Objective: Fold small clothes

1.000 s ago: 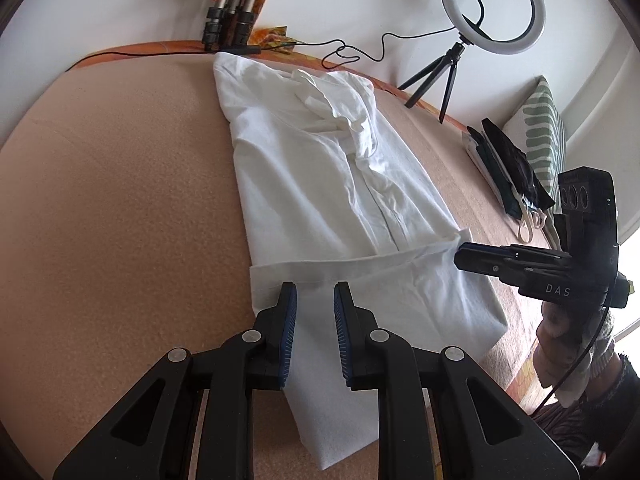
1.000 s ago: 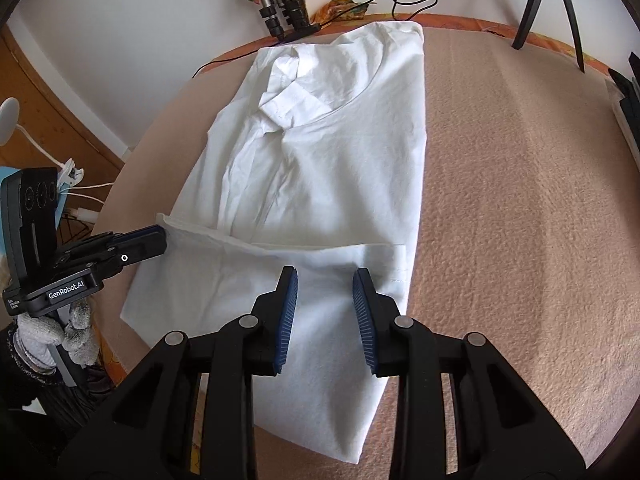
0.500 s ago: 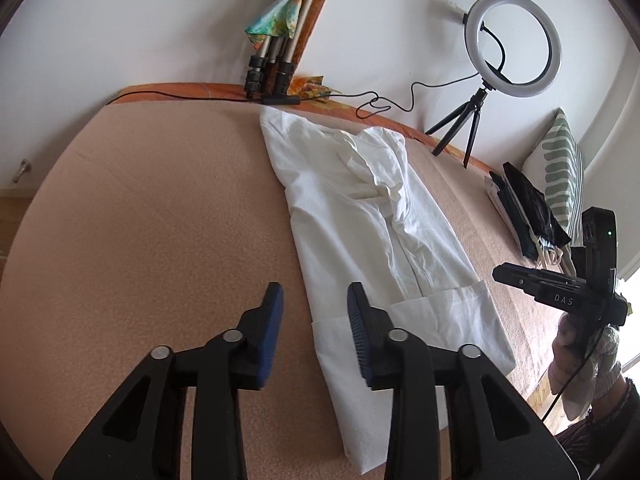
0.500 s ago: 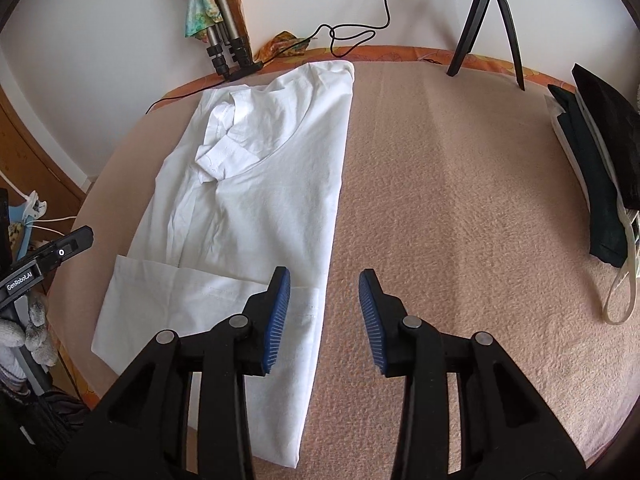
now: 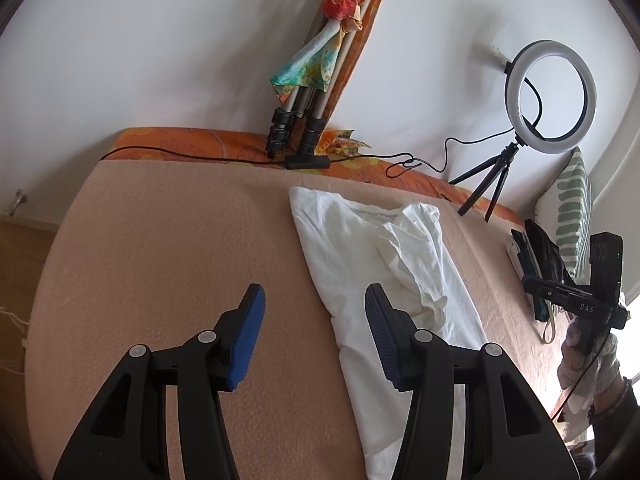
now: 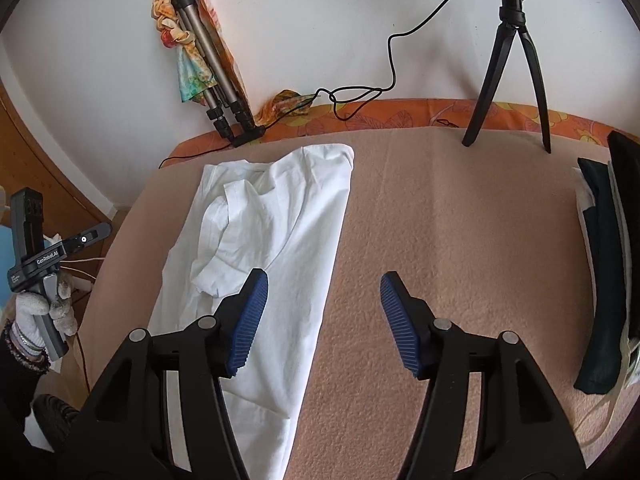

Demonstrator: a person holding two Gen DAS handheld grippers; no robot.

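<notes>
The white shirt (image 5: 384, 264) lies folded into a long strip on the peach blanket (image 5: 168, 248). The left tool (image 5: 314, 322) hangs above its left edge, jaws wide apart, gripping nothing; the right tool (image 6: 324, 312) above its right edge, likewise spread and empty

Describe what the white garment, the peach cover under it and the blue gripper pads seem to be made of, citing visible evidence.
White garment: thin woven or knit cotton-like cloth, matte; it creases softly and rumples.
Peach cover: fleece or terry-like fabric, judging by its nubbly, matte pile.
Blue gripper pads: probably rubber or soft plastic, moulded with fine ridges; the black bodies look like hard plastic.
</notes>
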